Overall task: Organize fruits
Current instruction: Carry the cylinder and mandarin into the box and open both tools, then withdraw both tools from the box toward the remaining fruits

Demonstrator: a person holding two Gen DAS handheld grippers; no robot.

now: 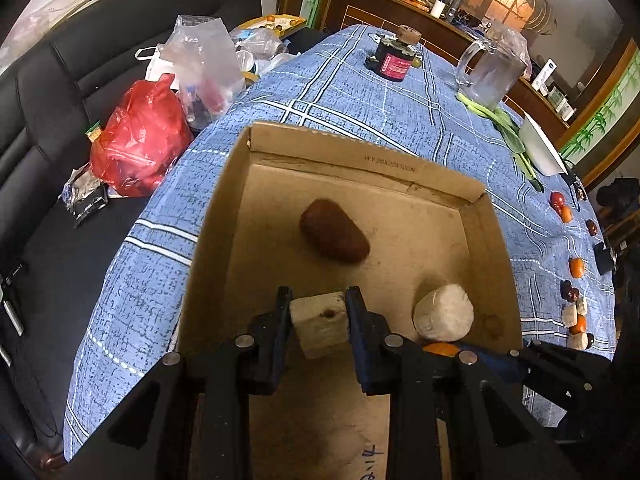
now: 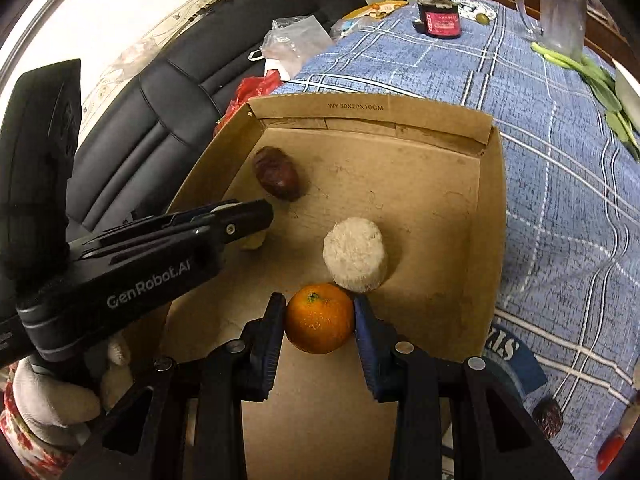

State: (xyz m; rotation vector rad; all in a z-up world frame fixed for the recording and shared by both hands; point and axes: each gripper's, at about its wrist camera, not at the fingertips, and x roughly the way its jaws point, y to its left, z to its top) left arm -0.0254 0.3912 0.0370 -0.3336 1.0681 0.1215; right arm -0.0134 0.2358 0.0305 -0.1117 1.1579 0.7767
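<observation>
An open cardboard box [image 1: 360,152] [image 2: 372,110] lies on the blue plaid tablecloth. Inside lie a dark red date [image 1: 334,236] [image 2: 276,174] and a white round chunk [image 1: 444,312] [image 2: 356,254]. My left gripper [image 1: 318,300] is shut on a pale cut chunk [image 1: 320,324] over the box floor; in the right wrist view it enters from the left [image 2: 240,222]. My right gripper [image 2: 320,306] is shut on a small orange [image 2: 320,318] just in front of the white chunk, and shows at the lower right of the left wrist view [image 1: 552,364].
Several dates, oranges and white chunks [image 1: 576,320] lie along the table's right edge. A dark jar [image 1: 394,58], a glass mug [image 1: 490,66], green leaves [image 1: 508,128] and a white bowl [image 1: 540,148] stand farther back. Plastic bags [image 1: 140,140] sit on a black sofa at left.
</observation>
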